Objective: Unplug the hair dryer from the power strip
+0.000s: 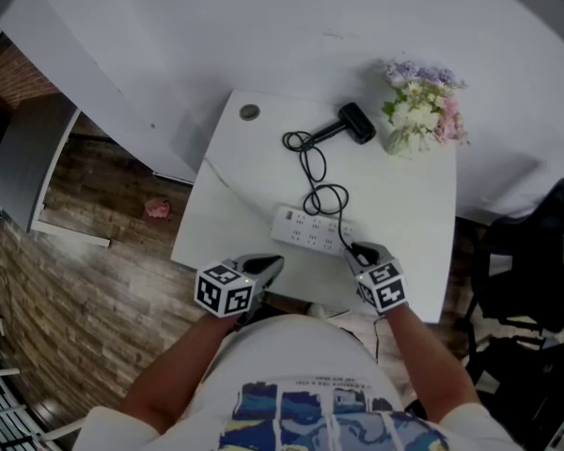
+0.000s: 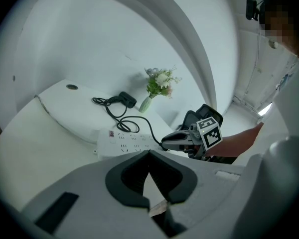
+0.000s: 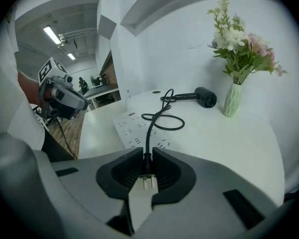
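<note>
The black hair dryer (image 1: 355, 122) (image 3: 205, 97) lies at the back of the white table (image 1: 414, 214), and its black cord (image 1: 310, 163) loops toward me over the white power strip (image 1: 310, 230) (image 3: 134, 128). My right gripper (image 1: 360, 252) (image 3: 147, 156) is shut on the cord's plug (image 3: 146, 180) just past the strip's near right end. The plug's pins show bare behind the pads, out of the sockets. My left gripper (image 1: 273, 263) (image 2: 149, 154) hovers at the table's near edge, left of the strip, with its jaws shut and nothing in them.
A pale green vase of flowers (image 1: 418, 111) (image 3: 239, 59) stands at the back right corner beside the dryer. A round cable hole (image 1: 250, 113) sits at the back left. A black chair (image 1: 536, 261) is to the right of the table, and wooden floor to the left.
</note>
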{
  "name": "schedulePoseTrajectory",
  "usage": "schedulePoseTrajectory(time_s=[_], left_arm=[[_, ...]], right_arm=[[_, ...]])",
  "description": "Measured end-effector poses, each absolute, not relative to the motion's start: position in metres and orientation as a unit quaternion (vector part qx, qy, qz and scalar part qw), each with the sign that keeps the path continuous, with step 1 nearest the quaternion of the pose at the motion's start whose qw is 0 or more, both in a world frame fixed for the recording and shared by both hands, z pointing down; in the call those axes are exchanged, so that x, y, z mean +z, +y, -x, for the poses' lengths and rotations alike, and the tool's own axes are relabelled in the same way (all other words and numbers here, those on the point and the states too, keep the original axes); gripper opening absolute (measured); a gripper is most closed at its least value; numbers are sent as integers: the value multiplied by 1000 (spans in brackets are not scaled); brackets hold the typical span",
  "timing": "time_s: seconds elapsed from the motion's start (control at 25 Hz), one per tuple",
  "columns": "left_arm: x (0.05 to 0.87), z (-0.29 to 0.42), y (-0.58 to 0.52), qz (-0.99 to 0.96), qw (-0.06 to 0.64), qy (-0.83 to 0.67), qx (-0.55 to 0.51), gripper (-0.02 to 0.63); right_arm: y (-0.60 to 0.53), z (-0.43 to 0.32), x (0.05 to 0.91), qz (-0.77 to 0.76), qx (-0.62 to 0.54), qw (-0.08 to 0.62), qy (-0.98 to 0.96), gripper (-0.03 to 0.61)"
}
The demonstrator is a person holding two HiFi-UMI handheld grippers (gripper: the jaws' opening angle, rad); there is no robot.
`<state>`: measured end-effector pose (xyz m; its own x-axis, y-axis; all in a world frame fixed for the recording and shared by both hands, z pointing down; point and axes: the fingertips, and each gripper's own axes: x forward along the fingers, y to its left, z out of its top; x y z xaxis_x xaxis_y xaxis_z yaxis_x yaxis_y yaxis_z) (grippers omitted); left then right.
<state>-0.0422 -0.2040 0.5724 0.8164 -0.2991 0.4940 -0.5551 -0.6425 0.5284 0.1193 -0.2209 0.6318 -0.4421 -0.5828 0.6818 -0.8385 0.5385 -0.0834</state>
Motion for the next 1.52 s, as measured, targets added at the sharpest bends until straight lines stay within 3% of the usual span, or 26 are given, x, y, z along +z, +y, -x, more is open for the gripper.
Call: schedulePoseTrajectory(time_s=[0.6, 1.52], left_arm=[[571, 34, -191, -890, 345, -235, 182, 1], [522, 2, -136, -904, 321, -252, 130, 2]], right_arm=[[-210, -134, 620, -451, 208, 279, -822, 71], [-119, -128, 555, -409, 208, 208, -864, 29]])
